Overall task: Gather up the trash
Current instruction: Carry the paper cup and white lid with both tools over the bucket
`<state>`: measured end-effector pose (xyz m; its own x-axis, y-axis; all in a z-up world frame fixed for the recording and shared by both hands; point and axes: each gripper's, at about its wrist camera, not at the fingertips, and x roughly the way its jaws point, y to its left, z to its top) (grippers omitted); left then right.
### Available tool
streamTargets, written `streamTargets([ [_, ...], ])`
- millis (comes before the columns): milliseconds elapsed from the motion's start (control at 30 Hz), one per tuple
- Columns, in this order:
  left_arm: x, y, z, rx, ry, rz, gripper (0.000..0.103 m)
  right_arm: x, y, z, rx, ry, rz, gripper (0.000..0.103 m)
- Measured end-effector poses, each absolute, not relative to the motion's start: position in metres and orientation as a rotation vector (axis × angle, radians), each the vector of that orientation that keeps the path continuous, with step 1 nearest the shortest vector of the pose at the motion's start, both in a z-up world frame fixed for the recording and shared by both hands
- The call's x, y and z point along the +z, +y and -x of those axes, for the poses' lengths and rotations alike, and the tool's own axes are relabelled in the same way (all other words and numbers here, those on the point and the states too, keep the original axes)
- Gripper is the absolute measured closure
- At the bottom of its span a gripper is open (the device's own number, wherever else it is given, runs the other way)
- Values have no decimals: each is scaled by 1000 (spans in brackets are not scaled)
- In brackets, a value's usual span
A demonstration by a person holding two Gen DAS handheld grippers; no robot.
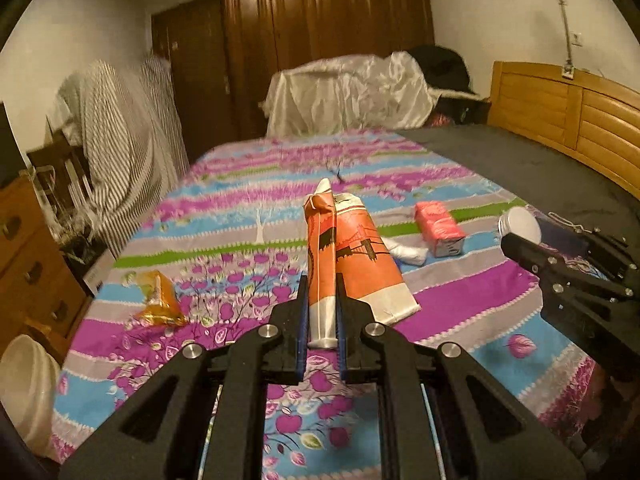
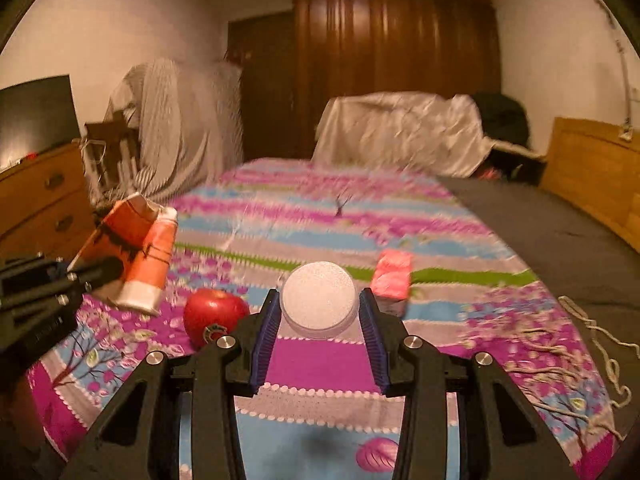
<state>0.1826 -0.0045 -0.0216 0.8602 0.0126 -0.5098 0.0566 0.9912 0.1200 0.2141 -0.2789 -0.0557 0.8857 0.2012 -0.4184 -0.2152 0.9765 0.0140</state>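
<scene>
Bedroom w/ dark wood wardrobe [image 2: 396, 64] at the back; a bed [image 2: 328, 364] w/ pink, blue and purple floral cover fills the middle and serves as landmark. Left tool [image 1: 322, 312] is clamped on a flattened orange-and-white paper bag [image 1: 352, 256], lifted above the bed, jaws pressed tight on its folded white edge. Right tool [image 2: 320, 320] holds a round white lid-like container [image 2: 319, 300] between its blue pads [image 2: 266, 336], pads touching both its sides; raised over the bed's near half. Lying on the bed: pink wrapped pack [image 2: 392, 276] near the green stripe, just beyond the right tool; red apple [image 2: 214, 314] on the near left part, beside the right tool; gold-orange wrapper [image 1: 158, 300] near the bed's left edge; white crumpled piece [image 1: 408, 252] beside the pink pack. Grey blanket [image 2: 540, 232] covers the bed's right side, wooden headboard [image 1: 580, 120] beyond it. White satin cloth [image 1: 352, 92] heaped at the bed's far end. Striped cloth [image 2: 176, 120] draped left of the bed, wooden drawers [image 2: 44, 204] further left. Frayed string [image 2: 600, 332] trails at the bed's right near edge.
</scene>
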Motion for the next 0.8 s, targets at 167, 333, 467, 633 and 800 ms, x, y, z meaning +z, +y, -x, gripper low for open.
streamTargets([
  [167,-11,-25,-152,-40,473,-161,94,-32,-294,-172,147,342,44,61],
  [333,-4,-30,-141,-32,461,-150,94,-20,-302,-141,122,310,35,61],
  [467,1,-30,-138,-23,454,-141,94,-13,-305,-121,115,295,35,61],
  [633,7,-32,-130,-29,440,-135,94,-4,-308,-111,110,283,31,61],
  [800,9,-31,-128,-29,435,-125,94,1,-310,-104,115,283,38,61],
])
